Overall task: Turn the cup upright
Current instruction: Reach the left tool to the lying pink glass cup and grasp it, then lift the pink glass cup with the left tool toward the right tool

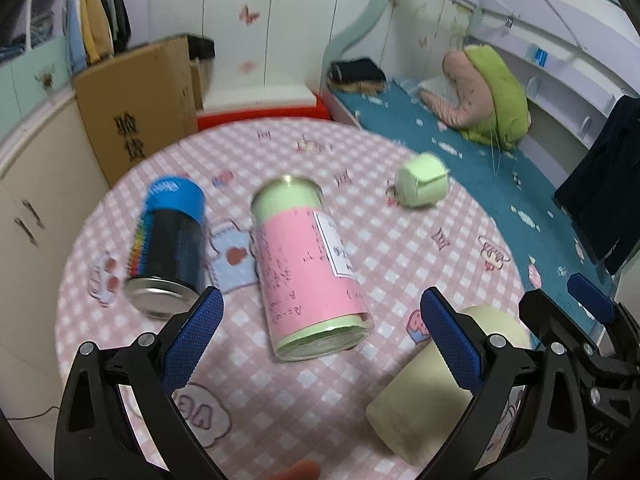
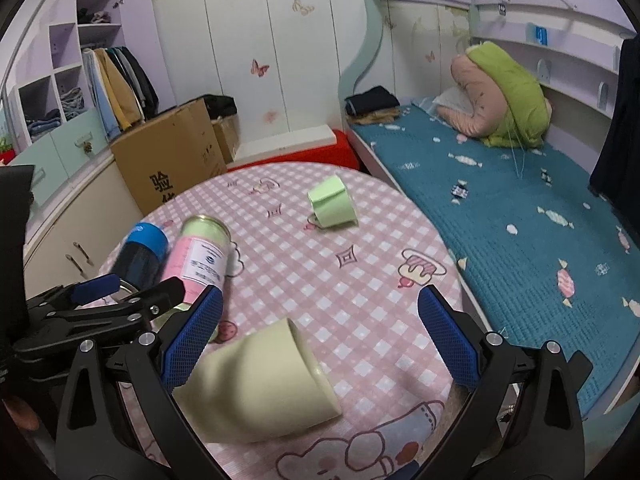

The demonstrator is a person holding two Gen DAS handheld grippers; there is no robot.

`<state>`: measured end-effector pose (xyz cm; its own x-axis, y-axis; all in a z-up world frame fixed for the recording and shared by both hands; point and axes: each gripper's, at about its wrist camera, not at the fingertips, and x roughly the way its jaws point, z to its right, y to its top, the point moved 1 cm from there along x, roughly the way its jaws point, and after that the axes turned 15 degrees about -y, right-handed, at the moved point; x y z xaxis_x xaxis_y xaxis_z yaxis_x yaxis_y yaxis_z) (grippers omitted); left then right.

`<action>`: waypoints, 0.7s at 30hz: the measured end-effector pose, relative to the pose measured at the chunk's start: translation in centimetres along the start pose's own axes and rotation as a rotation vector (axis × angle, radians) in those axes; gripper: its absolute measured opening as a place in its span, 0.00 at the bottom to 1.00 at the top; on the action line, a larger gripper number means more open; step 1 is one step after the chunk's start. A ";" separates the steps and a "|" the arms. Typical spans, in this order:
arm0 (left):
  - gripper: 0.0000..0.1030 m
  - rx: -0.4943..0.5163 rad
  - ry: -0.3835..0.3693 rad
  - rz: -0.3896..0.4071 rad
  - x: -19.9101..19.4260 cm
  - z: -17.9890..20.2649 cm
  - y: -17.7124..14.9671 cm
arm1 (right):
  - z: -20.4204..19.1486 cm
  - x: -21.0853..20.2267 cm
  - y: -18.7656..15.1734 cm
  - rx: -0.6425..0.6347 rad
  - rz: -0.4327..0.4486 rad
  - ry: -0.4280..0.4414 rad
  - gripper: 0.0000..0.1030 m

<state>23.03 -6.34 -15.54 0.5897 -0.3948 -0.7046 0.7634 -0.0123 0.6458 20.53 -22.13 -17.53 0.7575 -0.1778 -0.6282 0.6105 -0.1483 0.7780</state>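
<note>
A pale yellow cup (image 2: pixel 260 384) lies on its side on the round pink-checked table (image 2: pixel 360 280), rim pointing to the right. It lies between the blue fingers of my open right gripper (image 2: pixel 320 344), nearer the left finger, untouched. It also shows in the left wrist view (image 1: pixel 432 384), behind my right finger. My left gripper (image 1: pixel 320 340) is open and empty, hovering in front of a pink and green can (image 1: pixel 308 268) that lies on its side. A small green mug (image 2: pixel 332 202) lies tipped over at the table's far side.
A blue-capped dark can (image 1: pixel 172 240) lies on its side left of the pink can. A cardboard box (image 2: pixel 176 152) and cabinets stand left of the table. A bed with a teal cover (image 2: pixel 520 220) runs along the right. The table edge is close on the right.
</note>
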 end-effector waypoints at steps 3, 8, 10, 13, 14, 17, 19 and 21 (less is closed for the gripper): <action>0.92 -0.021 -0.016 -0.043 1.5 -0.4 0.0 | 0.0 1.3 -0.4 0.001 -0.022 0.008 0.95; 0.92 -0.038 -0.012 -0.088 3.7 -0.9 0.0 | 0.0 2.6 -0.4 0.002 -0.040 0.021 0.95; 0.92 -0.046 -0.014 -0.114 4.6 -1.1 0.0 | -0.1 3.0 -0.4 0.003 -0.045 0.025 0.95; 0.92 -0.072 -0.024 -0.127 5.3 -1.5 0.2 | -0.1 3.5 -0.5 0.003 -0.054 0.032 0.95; 0.92 -0.070 -0.024 -0.128 5.3 -1.5 0.2 | 0.0 3.7 -0.5 0.004 -0.055 0.033 0.95; 0.76 -0.057 -0.013 -0.132 5.3 -1.5 0.1 | -0.1 3.8 -0.5 0.005 -0.058 0.036 0.95; 0.74 -0.045 -0.017 -0.132 5.2 -1.7 0.1 | -0.1 3.8 -0.5 0.004 -0.058 0.041 0.95; 0.71 -0.034 -0.022 -0.129 4.9 -1.7 0.1 | -0.4 3.6 -0.5 -0.001 -0.056 0.044 0.95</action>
<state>26.46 -6.75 -19.44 0.4801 -0.4121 -0.7744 0.8414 -0.0332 0.5394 23.03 -22.27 -20.22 0.7316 -0.1263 -0.6700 0.6523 -0.1561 0.7417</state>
